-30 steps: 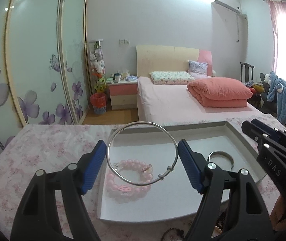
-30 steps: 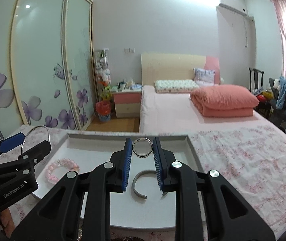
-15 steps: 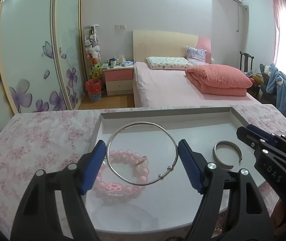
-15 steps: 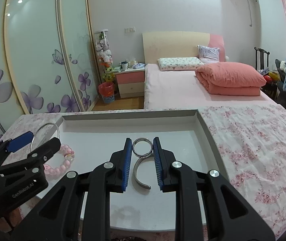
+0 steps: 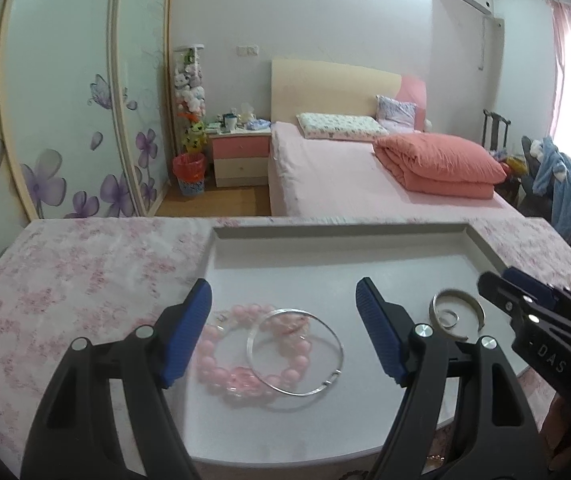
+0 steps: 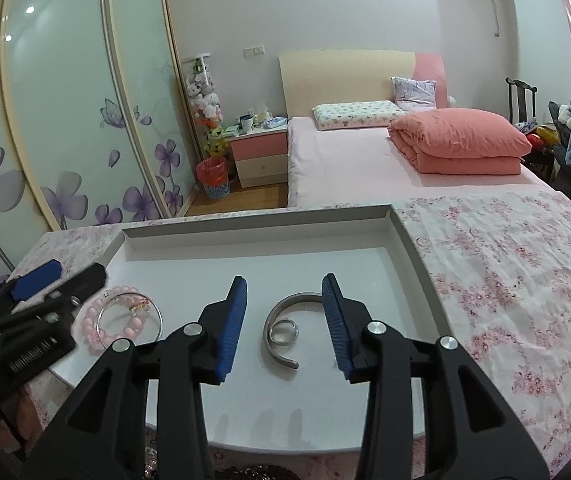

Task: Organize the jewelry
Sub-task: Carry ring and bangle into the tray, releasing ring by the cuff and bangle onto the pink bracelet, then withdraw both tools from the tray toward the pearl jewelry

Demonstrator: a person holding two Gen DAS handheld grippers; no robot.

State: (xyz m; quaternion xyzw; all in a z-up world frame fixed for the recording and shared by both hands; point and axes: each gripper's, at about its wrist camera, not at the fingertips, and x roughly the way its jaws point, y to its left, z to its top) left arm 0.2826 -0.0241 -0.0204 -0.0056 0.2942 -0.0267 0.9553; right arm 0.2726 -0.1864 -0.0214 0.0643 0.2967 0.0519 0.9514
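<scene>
**Two pieces just set down, both grippers free over the tray**

Both grippers hover above the white tray [image 5: 221,236] with nothing in them. The left gripper [image 5: 283,334] stands with its jaws spread wide and released; below and between them the thin silver bangle [image 5: 295,354] lies flat, overlapping the pink bead bracelet [image 5: 221,354], which sits nearer the left jaw. The right gripper [image 6: 284,326] has just been opening its jaws, and nothing is between the pads now: the small silver ring [image 6: 283,332] rests on the tray floor beneath the gap, inside the curve of the open silver cuff [image 6: 275,330] and apparently touching it.

By my reading the step in hand is the drop-off, done for both pieces. Next, each gripper has to lift clear without dragging the metal, then go for what is left; dark beads or chain peek out at the tray's near edge, too cut off to name.
</scene>
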